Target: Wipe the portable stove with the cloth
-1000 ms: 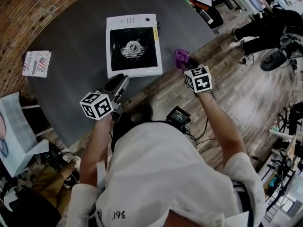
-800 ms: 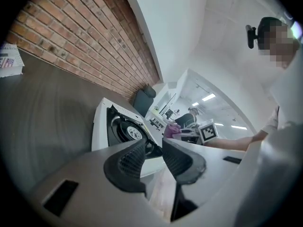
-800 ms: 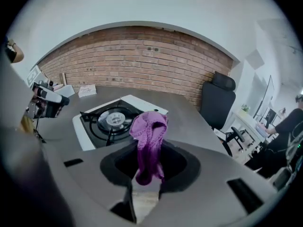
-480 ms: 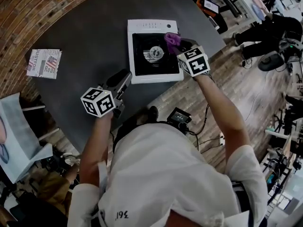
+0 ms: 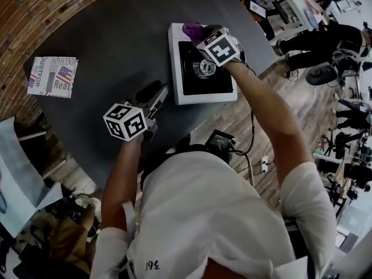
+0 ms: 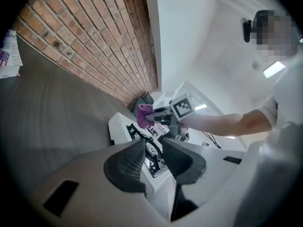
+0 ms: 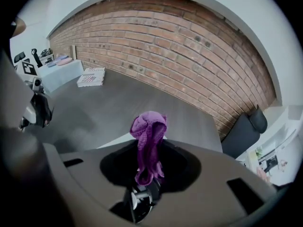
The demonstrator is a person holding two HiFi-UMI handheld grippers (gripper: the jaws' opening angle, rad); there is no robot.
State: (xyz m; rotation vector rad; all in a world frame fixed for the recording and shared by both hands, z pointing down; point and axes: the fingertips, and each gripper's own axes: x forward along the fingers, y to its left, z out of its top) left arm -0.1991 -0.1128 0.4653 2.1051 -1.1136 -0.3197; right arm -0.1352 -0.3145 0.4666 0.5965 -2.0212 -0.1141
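With right tongs (image 7: 147,174) pinches the purple cloth (image 7: 147,126) over the 12 o'clock edge of the portable stove (image 5: 174,68) on the table (image 5: 104,34). Holds left tongs (image 6: 154,150) narrowly parted, empty, at its 7 o'clock. Seems barely begun, with wiping left.

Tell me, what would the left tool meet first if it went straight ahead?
Probably the portable stove, which shows between the open jaws of the left tool; depth is unclear.

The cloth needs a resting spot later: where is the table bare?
Wide bare tabletop lies between the magazine and the stove, and beyond the stove. Crowded over the stove, where the right tongs hold the cloth.
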